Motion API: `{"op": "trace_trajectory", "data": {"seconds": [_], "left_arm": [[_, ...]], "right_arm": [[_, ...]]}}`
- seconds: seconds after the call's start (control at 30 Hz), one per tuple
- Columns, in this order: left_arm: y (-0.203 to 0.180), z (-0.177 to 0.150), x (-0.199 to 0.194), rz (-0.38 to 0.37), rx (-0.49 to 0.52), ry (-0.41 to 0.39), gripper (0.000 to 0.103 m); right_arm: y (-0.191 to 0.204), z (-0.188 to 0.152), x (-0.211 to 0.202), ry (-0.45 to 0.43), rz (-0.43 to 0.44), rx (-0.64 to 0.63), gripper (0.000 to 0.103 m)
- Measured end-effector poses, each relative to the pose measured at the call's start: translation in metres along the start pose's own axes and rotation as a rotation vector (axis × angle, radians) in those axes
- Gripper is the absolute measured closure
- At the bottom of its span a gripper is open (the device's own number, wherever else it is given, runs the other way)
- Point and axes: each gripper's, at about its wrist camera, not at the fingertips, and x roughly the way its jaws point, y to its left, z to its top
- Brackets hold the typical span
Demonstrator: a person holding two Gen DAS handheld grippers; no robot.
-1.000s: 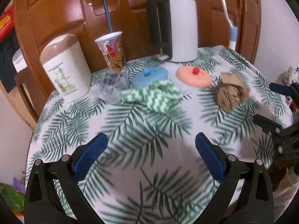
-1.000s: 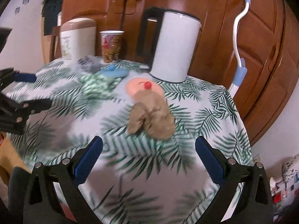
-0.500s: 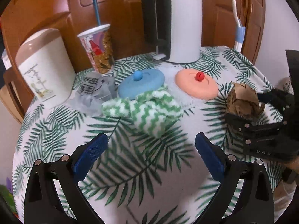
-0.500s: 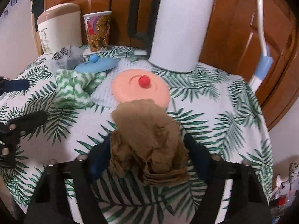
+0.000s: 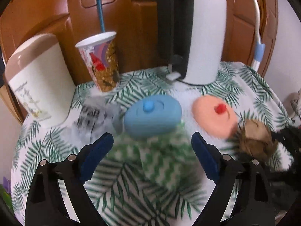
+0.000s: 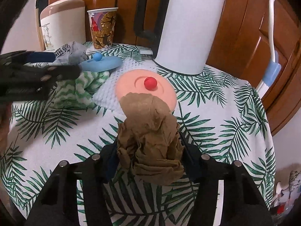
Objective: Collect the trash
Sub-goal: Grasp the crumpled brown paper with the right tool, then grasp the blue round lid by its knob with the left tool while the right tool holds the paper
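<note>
A: Where does the right tongs (image 6: 148, 150) stand?

B: Pinched on the brown crumpled paper (image 6: 150, 137), just on the near side of the orange lid (image 6: 146, 90). The wad bulges above and below the pads, so the hold looks full rather than a nip at one edge. I cannot tell whether it is clear of the bench (image 6: 216, 113) yet.

A: And the left tongs (image 5: 152, 148)?

B: Spread wide and holding nothing. It hangs over the green zigzag cloth (image 5: 161, 156), on the near side of the blue lid (image 5: 152, 113). That view is smeared, so I cannot say whether the pads touch the cloth.

A: What is it after, do you think?

B: Either the cloth or the grey printed wrapper (image 5: 94, 114), which lies just left of the blue lid, between it and the cream canister (image 5: 39, 79). My guess is the wrapper, since that is plainly trash.

A: How to do it well?

B: Lift the brown wad straight up so it does not drag the orange lid. For the left, come down with one pad each side of the wrapper's crumpled bulk and close fully, because thin film slips. Keep clear of the paper cup (image 5: 101, 60) behind the blue lid; it looks easy to tip.
</note>
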Motion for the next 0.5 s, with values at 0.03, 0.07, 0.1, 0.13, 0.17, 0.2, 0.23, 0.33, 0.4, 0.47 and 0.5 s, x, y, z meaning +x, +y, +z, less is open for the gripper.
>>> {"op": "trace_trajectory", "data": {"seconds": [0.03,0.07,0.1,0.13,0.17,0.2,0.23,0.33,0.4,0.47,0.5], "left_arm": [[-0.001,0.004,0.003,0.002,0.001,-0.007,0.018],[-0.003,0.009,0.008,0.007,0.005,-0.01,0.023],[-0.003,0.014,0.014,0.013,0.002,-0.009,0.026],[-0.003,0.017,0.018,0.012,-0.001,-0.005,0.035],[-0.002,0.022,0.027,0.01,-0.008,0.005,0.044],[0.0,0.025,0.034,0.015,-0.014,0.013,0.046],[0.001,0.027,0.039,0.017,-0.02,0.018,0.046],[0.007,0.03,0.051,-0.006,-0.054,0.028,0.052],[0.007,0.031,0.055,-0.008,-0.055,0.03,0.052],[0.006,0.031,0.057,-0.003,-0.049,0.037,0.053],[0.007,0.03,0.059,0.0,-0.048,0.042,0.054]], "right_arm": [[-0.001,0.0,0.0,-0.002,-0.001,0.006,0.047],[-0.002,0.0,-0.001,-0.002,0.001,0.009,0.047],[-0.002,0.0,0.0,0.0,0.004,0.012,0.047],[-0.001,0.0,-0.001,0.0,0.002,0.012,0.047],[-0.001,0.0,-0.001,0.0,0.001,0.011,0.047],[0.0,0.0,0.0,0.001,0.0,0.009,0.047],[0.0,0.0,0.0,0.001,-0.001,0.008,0.047],[-0.001,0.0,0.0,0.003,0.003,0.012,0.047],[-0.001,0.0,0.0,0.004,0.004,0.012,0.047],[-0.001,0.0,0.0,0.005,0.002,0.01,0.047],[-0.001,0.0,0.0,0.005,0.003,0.01,0.047]]}}
